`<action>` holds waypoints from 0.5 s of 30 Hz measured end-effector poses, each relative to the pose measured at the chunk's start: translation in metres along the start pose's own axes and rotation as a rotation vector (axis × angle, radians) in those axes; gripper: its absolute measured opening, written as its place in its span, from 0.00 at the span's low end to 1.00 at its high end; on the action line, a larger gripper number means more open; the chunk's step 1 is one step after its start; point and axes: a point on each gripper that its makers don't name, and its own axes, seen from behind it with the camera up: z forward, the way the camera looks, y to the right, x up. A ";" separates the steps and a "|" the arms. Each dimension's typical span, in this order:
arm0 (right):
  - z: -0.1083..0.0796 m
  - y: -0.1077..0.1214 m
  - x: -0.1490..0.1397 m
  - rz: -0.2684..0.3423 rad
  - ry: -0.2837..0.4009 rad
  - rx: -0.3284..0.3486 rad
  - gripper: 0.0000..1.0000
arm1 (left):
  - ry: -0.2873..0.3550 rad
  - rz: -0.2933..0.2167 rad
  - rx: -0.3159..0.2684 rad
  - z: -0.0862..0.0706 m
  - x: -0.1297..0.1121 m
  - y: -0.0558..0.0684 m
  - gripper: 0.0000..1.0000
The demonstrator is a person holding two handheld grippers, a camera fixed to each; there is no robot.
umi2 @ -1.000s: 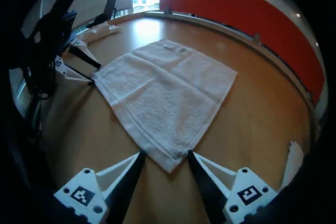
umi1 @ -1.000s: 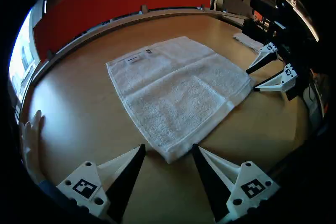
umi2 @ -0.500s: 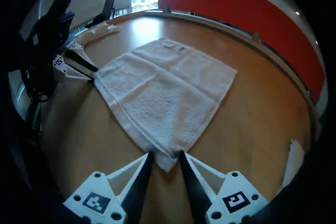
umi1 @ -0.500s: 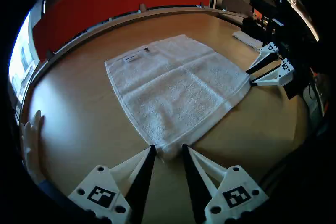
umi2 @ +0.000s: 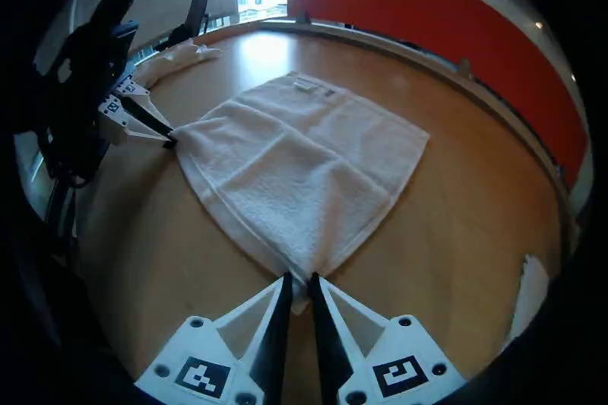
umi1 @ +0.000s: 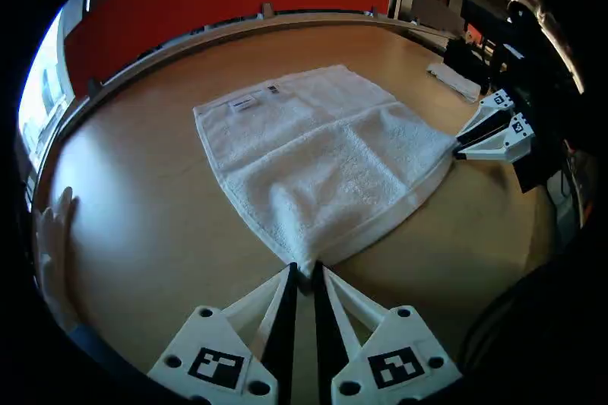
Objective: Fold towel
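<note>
While left tongs (umi1: 305, 269) and right tongs (umi2: 299, 278) grip towel (umi1: 327, 162) corners, label (umi1: 245, 103) is illegible.

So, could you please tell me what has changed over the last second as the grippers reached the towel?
Both grippers closed. The left gripper shut on the towel corner nearest it, and the right gripper shut on the adjacent corner; both corners now bunch slightly. The rest of the towel stayed spread flat on the table.
</note>
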 end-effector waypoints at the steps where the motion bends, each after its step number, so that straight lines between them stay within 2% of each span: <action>1: -0.001 0.001 0.001 0.000 0.003 -0.002 0.18 | 0.003 -0.002 0.001 -0.001 0.002 0.000 0.14; 9: -0.013 0.006 0.017 0.006 0.034 -0.024 0.18 | 0.033 -0.021 0.015 -0.015 0.019 0.001 0.14; 15: -0.032 0.010 0.037 -0.003 0.066 -0.045 0.18 | 0.064 -0.044 0.016 -0.035 0.038 0.002 0.14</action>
